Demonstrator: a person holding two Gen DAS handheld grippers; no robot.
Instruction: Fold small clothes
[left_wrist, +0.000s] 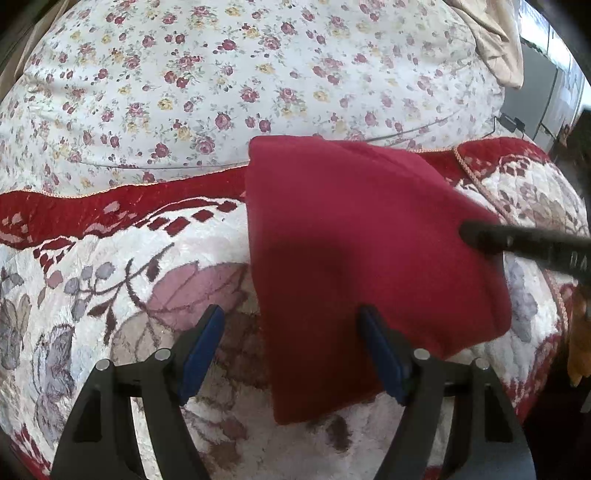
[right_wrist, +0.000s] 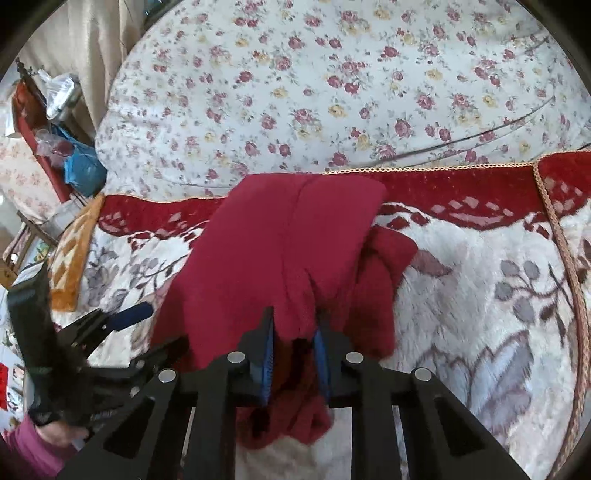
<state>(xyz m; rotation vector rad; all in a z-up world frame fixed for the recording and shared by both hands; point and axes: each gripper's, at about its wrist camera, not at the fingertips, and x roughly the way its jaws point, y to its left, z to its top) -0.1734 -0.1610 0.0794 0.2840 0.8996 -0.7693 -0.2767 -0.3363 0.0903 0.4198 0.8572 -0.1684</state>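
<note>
A dark red garment (left_wrist: 362, 236) lies folded on the red-and-white plush blanket (left_wrist: 110, 280). In the left wrist view my left gripper (left_wrist: 291, 310) stands open over the garment's near left edge. One blue pad (left_wrist: 205, 339) is over the blanket and the other over the cloth. In the right wrist view my right gripper (right_wrist: 294, 314) is shut on a bunched fold of the red garment (right_wrist: 280, 240), and more loose cloth hangs under it. The right gripper's black finger (left_wrist: 517, 243) reaches in from the right over the cloth. The left gripper (right_wrist: 129, 314) shows at the left.
Behind the blanket spreads a floral bedsheet (left_wrist: 229, 74) with a thin cable (left_wrist: 406, 133) across it. An orange patterned cloth (right_wrist: 74, 251) lies at the blanket's left end. Bags and clutter (right_wrist: 70, 147) sit beyond the bed edge, by a beige curtain (right_wrist: 88, 40).
</note>
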